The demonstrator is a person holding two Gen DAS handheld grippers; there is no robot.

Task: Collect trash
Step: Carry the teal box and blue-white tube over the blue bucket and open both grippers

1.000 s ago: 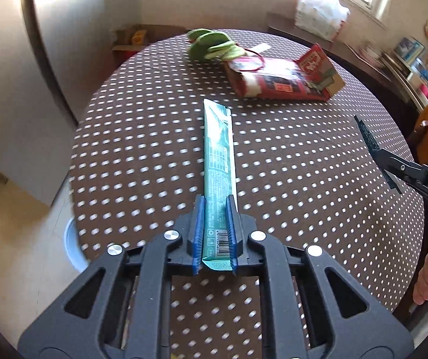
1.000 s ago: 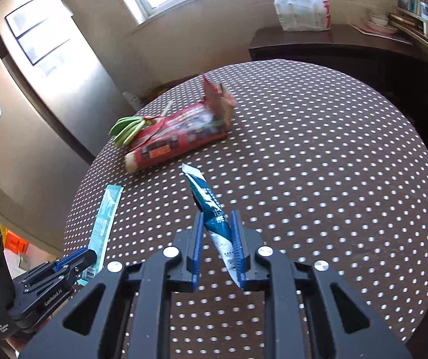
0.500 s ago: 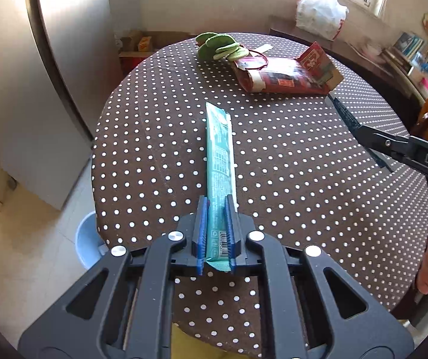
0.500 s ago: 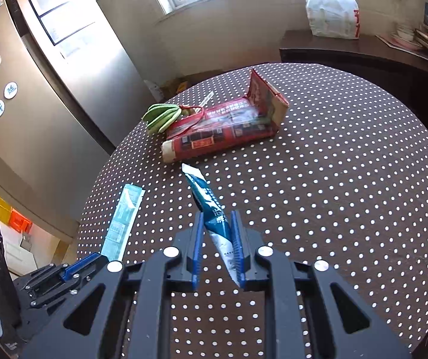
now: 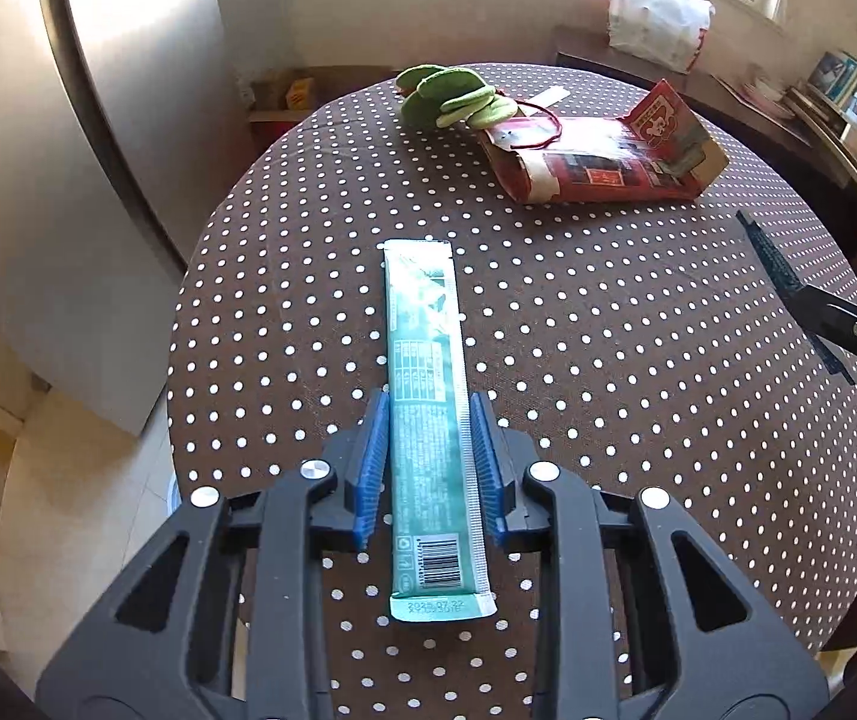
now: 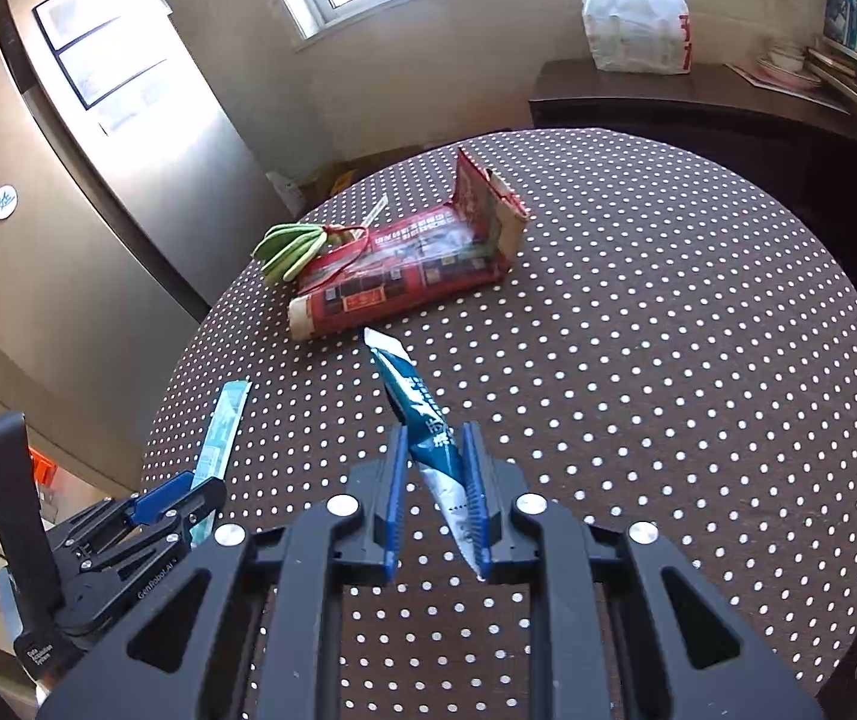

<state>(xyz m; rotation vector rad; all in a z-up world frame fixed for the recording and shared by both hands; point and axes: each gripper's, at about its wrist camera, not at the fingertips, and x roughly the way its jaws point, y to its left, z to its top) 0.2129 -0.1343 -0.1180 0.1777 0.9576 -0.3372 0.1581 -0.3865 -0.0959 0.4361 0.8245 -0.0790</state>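
The left gripper (image 5: pixel 431 468) is opening, its fingers (image 5: pixel 371 468) releasing the teal wrapper (image 5: pixel 428 396) lying between them at frame centre on the dotted surface (image 5: pixel 638 360). The right gripper (image 6: pixel 437 495) clenches a blue wrapper (image 6: pixel 422 414), whose lower end is hidden behind a finger.

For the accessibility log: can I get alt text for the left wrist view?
The left gripper straddles a long teal wrapper lying on a round brown polka-dot table, its jaws opening. Beyond lie a red carton and green pads; the right gripper enters from the right.
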